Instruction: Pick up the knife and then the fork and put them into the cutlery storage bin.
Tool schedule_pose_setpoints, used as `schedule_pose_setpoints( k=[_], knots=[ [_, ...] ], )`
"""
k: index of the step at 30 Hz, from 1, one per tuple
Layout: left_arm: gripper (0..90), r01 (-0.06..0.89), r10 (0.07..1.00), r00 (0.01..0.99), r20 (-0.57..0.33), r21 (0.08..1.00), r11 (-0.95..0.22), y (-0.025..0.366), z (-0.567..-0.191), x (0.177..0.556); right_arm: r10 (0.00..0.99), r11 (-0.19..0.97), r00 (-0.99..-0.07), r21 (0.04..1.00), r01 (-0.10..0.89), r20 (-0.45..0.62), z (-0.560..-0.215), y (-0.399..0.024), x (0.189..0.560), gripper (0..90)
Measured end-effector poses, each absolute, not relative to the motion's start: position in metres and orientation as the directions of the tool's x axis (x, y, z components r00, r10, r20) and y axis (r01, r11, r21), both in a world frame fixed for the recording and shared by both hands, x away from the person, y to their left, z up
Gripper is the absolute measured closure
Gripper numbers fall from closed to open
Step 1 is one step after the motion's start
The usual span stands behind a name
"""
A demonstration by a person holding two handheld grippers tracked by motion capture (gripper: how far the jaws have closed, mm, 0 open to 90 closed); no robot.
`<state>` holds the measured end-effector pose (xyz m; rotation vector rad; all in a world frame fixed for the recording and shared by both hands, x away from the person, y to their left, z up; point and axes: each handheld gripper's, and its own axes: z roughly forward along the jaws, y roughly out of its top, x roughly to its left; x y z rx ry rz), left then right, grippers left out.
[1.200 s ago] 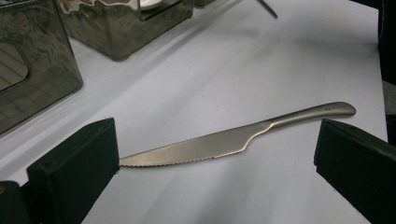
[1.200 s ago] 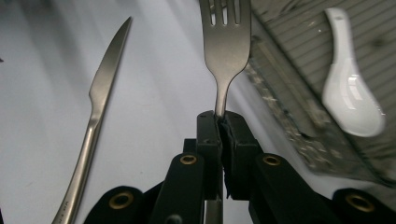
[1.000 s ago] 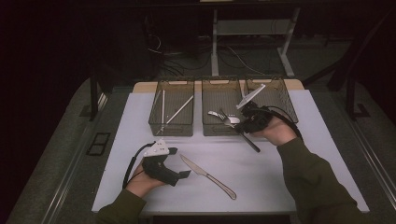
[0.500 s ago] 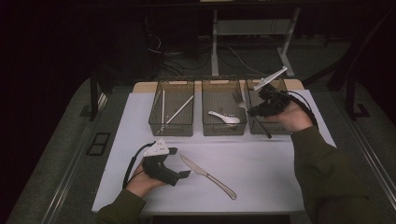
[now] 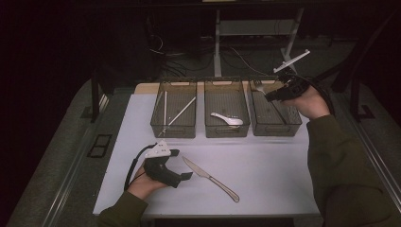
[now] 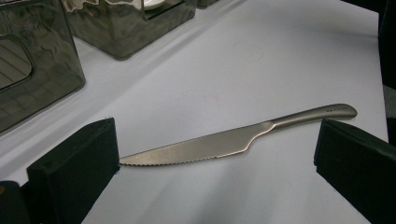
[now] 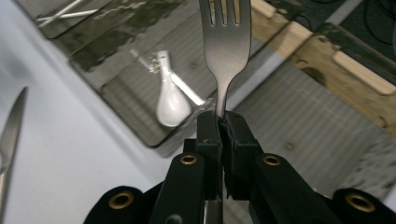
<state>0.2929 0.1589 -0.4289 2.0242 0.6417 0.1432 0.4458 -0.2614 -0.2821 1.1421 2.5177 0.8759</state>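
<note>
- High view: the right gripper (image 5: 276, 94) is held above the right-hand bin (image 5: 275, 116) near the far right corner of the surface (image 5: 265, 170), its fingers clenched on a fork (image 5: 259, 86) whose tines point toward the far edge.
- The middle bin (image 5: 227, 124) holds a white spoon (image 5: 227, 119), and the left-hand bin (image 5: 173, 120) holds long thin sticks (chopsticks, by the look of them) (image 5: 180, 112).
- The left gripper (image 5: 182, 164) rests on the surface near the near left corner, fingers released and spread, with the tip of a knife (image 5: 210, 178) just beside it; the knife lies flat, its handle slanting toward the near edge.
- Left gripper view: the knife (image 6: 233, 142) lies flat on the white surface (image 6: 261, 60) between the two wide-apart fingers (image 6: 74, 163), its serrated tip just beside the left-side one (the handle end lies close to the other).
- Dark bin walls stand behind, along the far side.
- Right gripper view: the fingers (image 7: 210, 140) pinch the fork (image 7: 225, 42) at its neck, tines up and away.
- Below it the white spoon (image 7: 172, 105) lies in the middle bin (image 7: 135, 126), and the knife (image 7: 10, 130) shows at the left edge.
</note>
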Motion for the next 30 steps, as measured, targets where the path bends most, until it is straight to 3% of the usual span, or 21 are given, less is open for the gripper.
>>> schedule_pose_setpoints(
  k=[12, 30],
  knots=[
    [0.0, 0.382, 0.496, 0.854, -0.158, 0.837, -0.391, 0.159, -0.429, 0.293, 0.804, 0.449, -0.593, 0.612, 0.651, 0.042, -0.296, -0.280, 0.477, 85.5],
    [0.0, 0.380, 0.496, 0.854, -0.154, 0.837, -0.394, 0.160, -0.429, 0.291, 0.844, 0.407, -0.527, 0.516, 0.754, 0.105, -0.358, -0.295, 0.504, 85.5]
  ],
)
